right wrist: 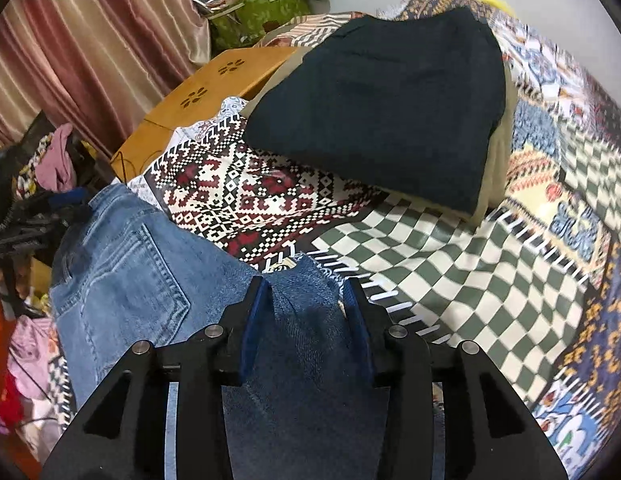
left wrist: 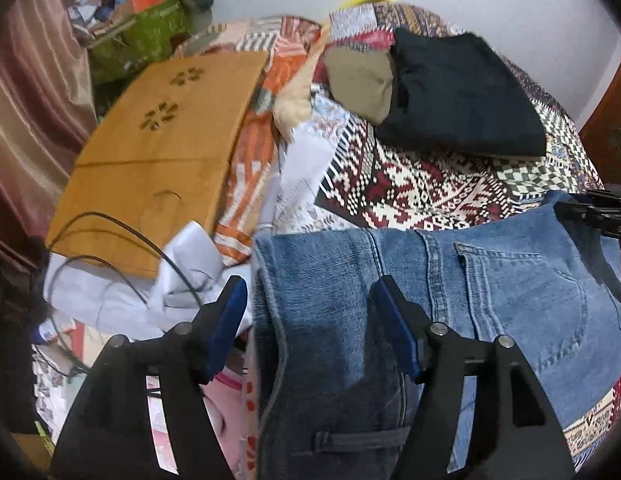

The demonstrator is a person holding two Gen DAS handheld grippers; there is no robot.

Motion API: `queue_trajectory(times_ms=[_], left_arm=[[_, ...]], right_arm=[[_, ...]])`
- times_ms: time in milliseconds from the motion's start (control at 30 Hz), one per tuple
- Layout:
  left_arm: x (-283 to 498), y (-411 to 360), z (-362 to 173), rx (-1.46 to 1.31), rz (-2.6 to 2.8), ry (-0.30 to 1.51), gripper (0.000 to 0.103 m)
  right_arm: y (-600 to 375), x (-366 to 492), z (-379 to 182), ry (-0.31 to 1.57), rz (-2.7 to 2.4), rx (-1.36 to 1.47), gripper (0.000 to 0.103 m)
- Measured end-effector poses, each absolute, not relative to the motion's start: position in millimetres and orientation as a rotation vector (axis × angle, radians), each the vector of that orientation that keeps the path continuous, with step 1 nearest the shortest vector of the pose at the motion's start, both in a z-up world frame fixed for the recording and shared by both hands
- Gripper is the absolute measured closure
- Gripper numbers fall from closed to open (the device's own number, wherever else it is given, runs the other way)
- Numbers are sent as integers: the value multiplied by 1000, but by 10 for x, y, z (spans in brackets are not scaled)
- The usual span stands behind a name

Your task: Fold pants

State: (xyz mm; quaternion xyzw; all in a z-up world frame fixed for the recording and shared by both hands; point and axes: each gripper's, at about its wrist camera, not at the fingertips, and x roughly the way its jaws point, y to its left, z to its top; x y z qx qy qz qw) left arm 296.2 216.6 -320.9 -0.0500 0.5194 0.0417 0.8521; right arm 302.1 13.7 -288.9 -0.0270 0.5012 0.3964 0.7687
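The left gripper [left wrist: 310,300] gapes wide over the jeans' [left wrist: 490,280] edge, pads clear. The right gripper [right wrist: 306,304] stands narrowly parted, a denim fold between its fingers [right wrist: 252,328].

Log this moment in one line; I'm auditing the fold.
blue jeans on patterned bedspread | left hand-held gripper open | right hand-held gripper open

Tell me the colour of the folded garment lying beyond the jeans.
Black garment; right wrist view shows it best.

Even, soft indoor light fills both views, without glare. Faint shadows lie under the folded dark garment [right wrist: 382,108]. Fisheye distortion bends everything toward black vignetted corners. Motion blur smears the patterned bedspread [right wrist: 550,120] at the right wrist view's upper right edge.
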Motion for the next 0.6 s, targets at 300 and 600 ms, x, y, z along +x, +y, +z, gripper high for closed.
queue_trajectory(times_ms=[300,600], left_arm=[[2957,1814,-3300,3,71,1067,79],[2902,1739,-3225,113,109,1021,81]], right_arm=[[123,2875,-2806,996,860,-136,93],[-1,2847,-2549,861,841,-119,99]])
